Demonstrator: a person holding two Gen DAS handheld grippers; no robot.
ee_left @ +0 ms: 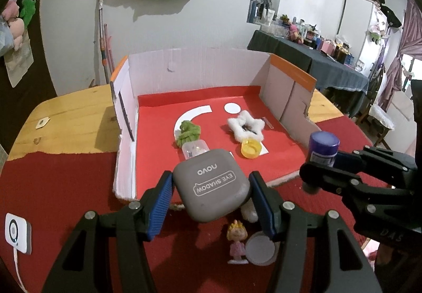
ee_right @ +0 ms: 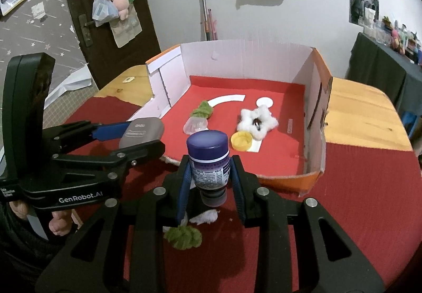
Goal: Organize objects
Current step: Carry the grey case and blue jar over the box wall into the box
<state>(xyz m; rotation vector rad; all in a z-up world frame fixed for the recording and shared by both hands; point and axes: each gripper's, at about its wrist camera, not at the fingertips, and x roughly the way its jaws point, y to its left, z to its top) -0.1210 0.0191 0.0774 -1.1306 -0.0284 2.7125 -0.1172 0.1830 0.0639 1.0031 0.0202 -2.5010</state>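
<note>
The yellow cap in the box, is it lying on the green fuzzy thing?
No, the yellow cap lies beside the white fluffy star, apart from the green fuzzy thing, with bare red floor between them.

The eyeshadow case (ee_left: 211, 185) looked matt grey plastic — smooth. The box (ee_left: 200, 69) was white cardboard; the table (ee_left: 73, 108) was bare wood.
</note>
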